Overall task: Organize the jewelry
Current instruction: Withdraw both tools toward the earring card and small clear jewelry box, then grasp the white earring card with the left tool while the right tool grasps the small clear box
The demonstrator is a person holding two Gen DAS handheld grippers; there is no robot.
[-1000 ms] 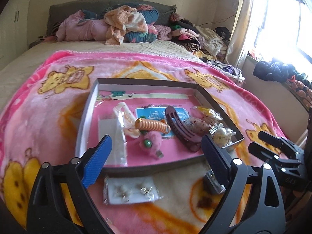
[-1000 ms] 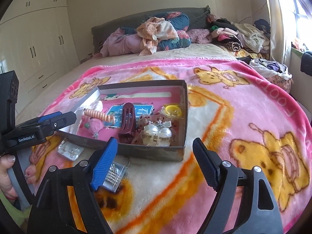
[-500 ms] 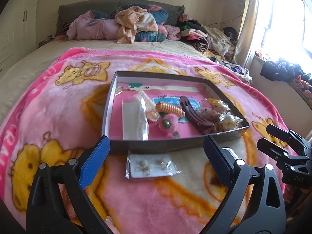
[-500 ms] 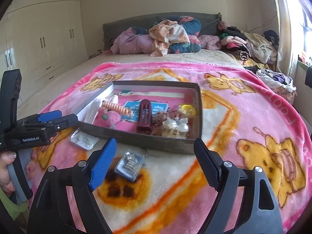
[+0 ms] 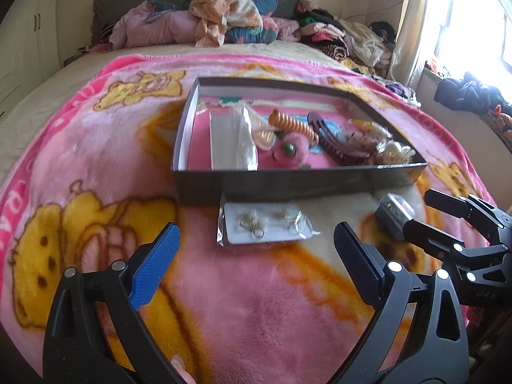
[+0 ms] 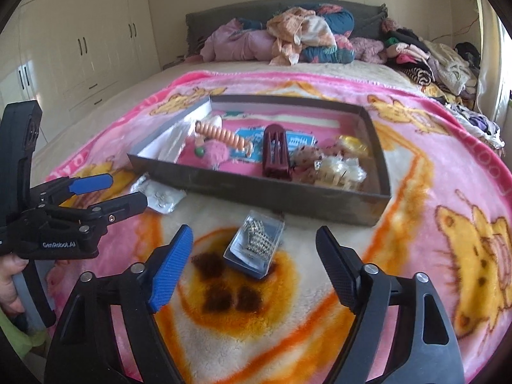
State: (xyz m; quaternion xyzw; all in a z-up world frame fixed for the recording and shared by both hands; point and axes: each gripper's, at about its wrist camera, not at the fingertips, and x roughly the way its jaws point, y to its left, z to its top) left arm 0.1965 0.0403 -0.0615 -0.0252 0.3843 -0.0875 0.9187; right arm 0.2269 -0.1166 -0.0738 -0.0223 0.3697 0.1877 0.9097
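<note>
Two packets outside the box, both grippers spread wide and empty.

Left wrist view: left gripper (image 5: 256, 249) lined up on earring packet (image 5: 265, 224) against shallow box (image 5: 320, 182), likely for pickup. Right wrist view: right gripper (image 6: 254, 265) framing clear jewelry case (image 6: 255, 248) on blanket (image 6: 432, 192).

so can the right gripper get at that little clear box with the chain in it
Probably yes. The clear box lies flat on the blanket, just ahead of the right gripper with its jaws open. Nothing sits between them, and the tray is behind it.
</note>
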